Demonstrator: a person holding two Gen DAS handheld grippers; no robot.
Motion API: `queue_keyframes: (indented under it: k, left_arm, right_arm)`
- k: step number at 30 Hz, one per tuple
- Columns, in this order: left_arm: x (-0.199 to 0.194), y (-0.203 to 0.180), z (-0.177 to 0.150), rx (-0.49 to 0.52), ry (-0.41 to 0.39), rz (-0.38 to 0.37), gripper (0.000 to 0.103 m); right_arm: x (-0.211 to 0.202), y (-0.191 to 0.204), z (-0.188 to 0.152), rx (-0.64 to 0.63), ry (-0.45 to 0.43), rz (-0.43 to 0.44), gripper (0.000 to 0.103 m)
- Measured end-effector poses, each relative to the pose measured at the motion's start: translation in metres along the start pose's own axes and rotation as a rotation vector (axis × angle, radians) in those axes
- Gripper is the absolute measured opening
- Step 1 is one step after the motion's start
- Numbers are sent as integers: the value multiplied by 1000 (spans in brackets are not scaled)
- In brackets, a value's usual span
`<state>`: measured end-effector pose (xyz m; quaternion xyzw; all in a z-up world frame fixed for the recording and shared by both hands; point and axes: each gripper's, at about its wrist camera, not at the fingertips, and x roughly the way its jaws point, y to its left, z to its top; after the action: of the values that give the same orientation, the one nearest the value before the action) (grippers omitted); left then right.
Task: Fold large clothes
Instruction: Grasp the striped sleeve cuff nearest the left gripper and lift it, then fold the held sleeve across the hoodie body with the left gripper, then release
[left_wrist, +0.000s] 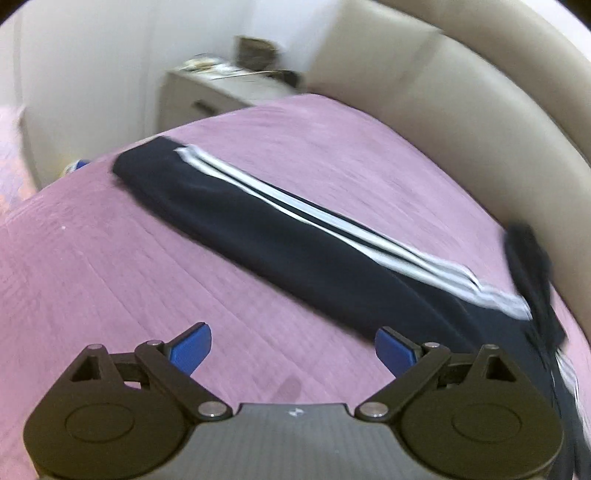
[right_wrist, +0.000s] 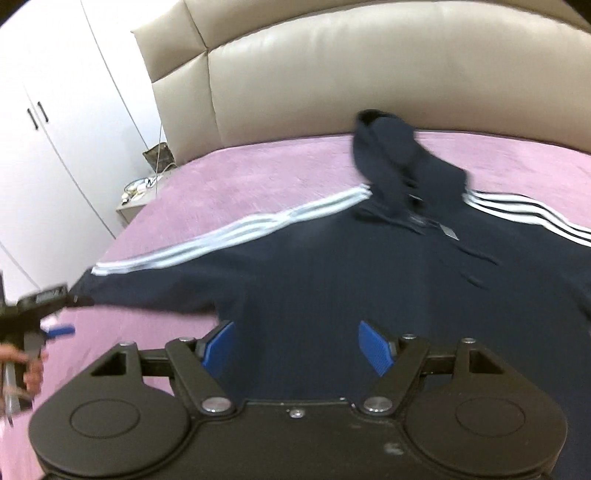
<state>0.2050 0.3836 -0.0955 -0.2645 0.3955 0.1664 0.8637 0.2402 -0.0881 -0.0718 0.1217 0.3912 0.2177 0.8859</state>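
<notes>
So the navy hoodie (right_wrist: 332, 280) is lying spread flat on the pink bedspread (right_wrist: 258, 173), chest facing up, with the hood (right_wrist: 388, 147) flopping at the far end toward the padded headboard (right_wrist: 332, 74). One sleeve (left_wrist: 258, 218), the one with the white stripes, is stretching out to the left across the cover, and the other is running off the right edge of the right wrist view.

Looks to me like nothing's being folded yet. It's laid out and that's about it, so I'd say we're sitting at the very start of the fold, with the flattening part done. Next move is probably grabbing that outstretched sleeve and bringing it in over the chest. That'll need a pinch near the cuff and a clean carry so the body underneath isn't getting dragged or bunched.

Left gripper (left_wrist: 293, 345) is hanging over bare bedspread just near of the sleeve, angled downward, blue pads spread wide and nothing between them. You can also catch it at the left edge of the right wrist view, with a hand (right_wrist: 22, 373) wrapped around its handle.

Right gripper (right_wrist: 295, 347) is hovering over the near part of the hoodie body, also tilting down, jaws wide apart and empty, not touching the fabric as far as I can tell.

Both views are a bit smeary, fwiw.
</notes>
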Motion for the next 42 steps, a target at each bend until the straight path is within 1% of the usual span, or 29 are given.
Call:
queue_keyframes:
  k: [2,3,5,6,7,8,9,11,12,13,14,16,17,18,19,20,21,22,24,28,30,33,34,35,36,37,38,39,42]
  left_arm:
    - [20,20,19,-66,-2,-12,97]
    - [32,31,28,-95,5,-20,97]
    - [59,43,39,-140,34,10,97]
    - [68,47,43,-161,47,23,97]
    - [77,55,46,-193,46,35,96]
    - [82,62,48,-215,28,16,102]
    - [83,66,50,-237,-8,-15,103]
    - [85,71,55,-254,-61,-9,103]
    - [90,70,58,-242,-69,2,103]
    - [94,67,62,-221,-82,16,103]
    - [98,63,65,-195,-102,33,103]
    - [109,57,72,-146,-119,66,103]
    - [114,52,75,-122,-125,83,95]
    - [119,46,77,-91,-142,119,79]
    - [123,40,79,-53,-158,187,34]
    - [125,35,80,-16,-171,243,20]
    - [124,31,79,2,-183,236,9]
    - [122,27,77,5,-192,233,7]
    - [113,18,74,10,-236,267,7]
    - [88,14,74,-44,-306,226,7]
    - [75,6,78,-46,-339,211,7]
    - [54,-15,84,7,-373,190,7]
    - [48,-27,86,39,-379,198,7]
    - [42,-37,87,56,-387,198,7]
    - [36,-47,89,61,-397,182,7]
    - [28,-57,89,61,-413,159,7]
    - [20,-69,89,67,-433,140,7]
    - [11,-82,89,79,-452,122,7]
    - [-11,-120,86,116,-499,55,7]
  right_arm:
    - [52,1,14,45,46,-4,89]
    - [71,-1,19,83,92,-5,89]
    - [115,3,25,123,150,-30,89]
    - [129,5,25,118,152,-36,89]
    - [142,12,27,89,138,-46,89]
    - [153,19,30,52,124,-70,89]
    - [165,25,30,21,118,-100,89]
    - [177,35,27,-15,129,-128,90]
    - [186,39,22,-51,129,-156,91]
    - [188,45,15,-108,103,-178,91]
    - [186,54,5,-168,83,-200,91]
    - [177,63,-19,-238,31,-214,91]
    - [170,64,-29,-245,2,-213,91]
    - [165,64,-36,-235,-13,-209,91]
    - [162,64,-43,-223,-24,-201,92]
    - [158,63,-49,-228,-33,-195,92]
    - [156,63,-50,-241,-38,-192,92]
    - [154,62,-50,-244,-36,-186,92]
    - [157,60,-46,-234,-20,-175,92]
    - [157,63,-46,-242,-9,-173,92]
    - [155,64,-50,-245,-8,-168,92]
    - [148,64,-53,-216,5,-152,94]
    - [145,63,-57,-209,21,-140,100]
    - [144,64,-62,-238,48,-127,102]
    - [139,67,-68,-279,40,-126,102]
    - [132,69,-72,-312,44,-111,102]
    - [125,66,-73,-307,62,-77,102]
    - [117,60,-72,-282,78,-37,102]
    - [94,35,-64,-189,90,38,102]
